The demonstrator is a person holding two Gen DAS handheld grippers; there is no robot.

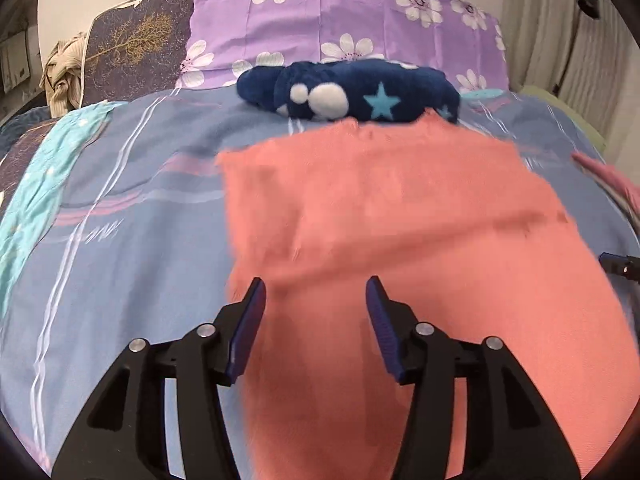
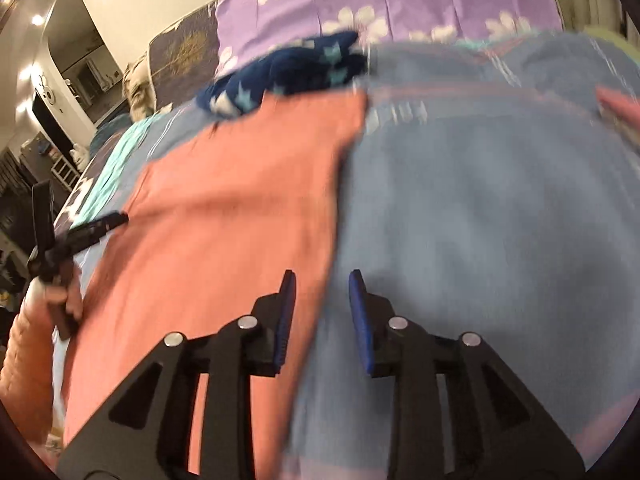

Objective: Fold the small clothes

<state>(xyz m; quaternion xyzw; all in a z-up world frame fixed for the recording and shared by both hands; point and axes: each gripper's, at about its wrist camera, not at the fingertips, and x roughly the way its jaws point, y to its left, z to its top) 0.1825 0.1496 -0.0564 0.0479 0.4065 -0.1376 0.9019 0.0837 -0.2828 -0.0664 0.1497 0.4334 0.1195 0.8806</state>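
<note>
The coral cloth (image 1: pixel 400 216) lies spread flat on the striped bed sheet (image 1: pixel 120 200), its far edge touching a navy star-print fleece bundle (image 1: pixel 348 94) that sits before the purple flowered pillow (image 1: pixel 340 16) at the head of the bed; the left claw (image 1: pixel 316 292) hangs wide and empty over the cloth's near part, and the right claw (image 2: pixel 322 284) hangs wide and empty astride its right edge. Both views are blurred; a hasty pinch could catch the sheet along with the cloth, or drag the fold askew into the fleece.

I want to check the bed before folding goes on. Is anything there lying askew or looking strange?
Nothing looks damaged or spilled. The coral cloth lies mostly flat on the striped bedsheet, with one crease across it. Its far edge touches the crumpled navy star garment. Both views are blurred, so fine detail is unclear.
</note>
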